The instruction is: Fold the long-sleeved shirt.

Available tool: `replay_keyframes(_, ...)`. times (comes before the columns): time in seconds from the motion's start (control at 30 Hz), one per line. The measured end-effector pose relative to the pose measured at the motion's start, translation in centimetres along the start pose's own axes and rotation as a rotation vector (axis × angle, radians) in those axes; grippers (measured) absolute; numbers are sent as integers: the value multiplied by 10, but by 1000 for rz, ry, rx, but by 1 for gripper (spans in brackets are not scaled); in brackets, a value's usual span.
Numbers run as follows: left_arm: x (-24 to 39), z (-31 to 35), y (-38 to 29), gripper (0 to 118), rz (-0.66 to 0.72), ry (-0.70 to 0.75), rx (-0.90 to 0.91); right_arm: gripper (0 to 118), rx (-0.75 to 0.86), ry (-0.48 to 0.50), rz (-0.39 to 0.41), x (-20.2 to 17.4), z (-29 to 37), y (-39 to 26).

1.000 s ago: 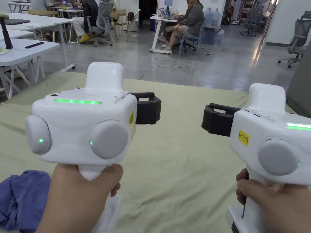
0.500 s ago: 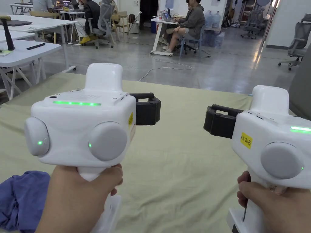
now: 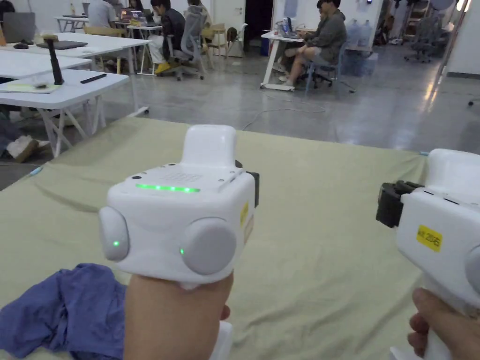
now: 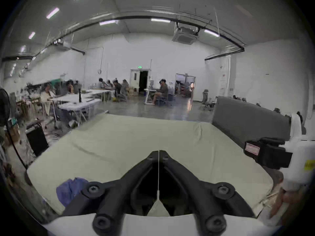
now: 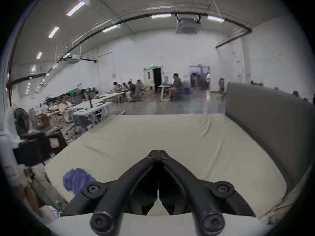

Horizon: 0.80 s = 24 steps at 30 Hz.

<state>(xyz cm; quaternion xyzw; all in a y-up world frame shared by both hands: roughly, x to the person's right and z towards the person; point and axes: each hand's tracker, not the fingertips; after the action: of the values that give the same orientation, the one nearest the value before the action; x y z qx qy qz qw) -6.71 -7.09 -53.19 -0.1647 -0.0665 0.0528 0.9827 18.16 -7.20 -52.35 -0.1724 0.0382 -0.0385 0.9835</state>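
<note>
The long-sleeved shirt point(image 3: 61, 307) is lying as a crumpled blue heap on the pale green sheet point(image 3: 309, 262), at the near left corner of the bed, low and to the left of my left hand point(image 3: 176, 318). It is bunched into soft folds, with no sleeve or collar that I can pick out.

I am holding my left gripper point(image 4: 158, 152) above the sheet with its jaws pressed together at the tips and nothing between them. My right gripper point(image 5: 158, 152) is closed and empty in the same way, well apart from the shirt.

The head view is giving the shirt's creases sharply — the two gripper views are showing it as a small blurred blue patch beside the jaw arms. The gripper views are also taking in a grey upholstered panel point(image 5: 265, 113) along the bed's right side and the ceiling lights, while the head view is showing the white tables point(image 3: 61, 91) and seated people point(image 3: 323, 40) more clearly.

In the head view my left gripper's jaws are hiding behind its white body, and my right gripper is cut off by the frame edge — as is the shirt's lower part.
</note>
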Motion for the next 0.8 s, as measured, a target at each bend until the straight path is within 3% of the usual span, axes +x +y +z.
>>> replay_keyframes(0.1, 5, -3, -6, 0, -88, 55, 57, 0, 52, -71, 43, -12, -3, -5)
replay_keyframes(0.2, -31, 5, -11, 0, 2, 10, 80, 0, 38, -71, 78, -38, -18, -7)
replay_keyframes(0.3, -91, 15, -15, 0, 13, 181, 56, 0, -6, 158, 68, -89, -29, -13)
replay_keyframes(0.43, -188, 37, -31, 0, 40, 447, -3, 0, -87, 547, 62, -147, -30, -32)
replay_keyframes(0.5, -228, 40, -41, 0, 64, 521, -66, 0, -100, 620, 101, -159, -28, -44)
replay_keyframes(0.57, -257, 34, -55, 2, 98, 533, -128, 0, -106, 625, 139, -170, -31, -50)
replay_keyframes(0.6, -267, 25, -62, 20, 112, 527, -147, 0, -115, 630, 140, -168, -31, -54)
replay_keyframes(0.63, -276, 13, -70, 60, 119, 525, -167, 0, -130, 634, 138, -167, -34, -56)
replay_keyframes(0.67, -282, 2, -81, 90, 136, 507, -168, 0, -148, 639, 131, -166, -39, -57)
replay_keyframes(0.7, -287, -12, -88, 107, 168, 473, -185, 0, -163, 637, 123, -164, -42, -58)
replay_keyframes(0.8, -299, -70, -119, 112, 197, 405, -312, 0, -200, 596, 133, -148, -53, -63)
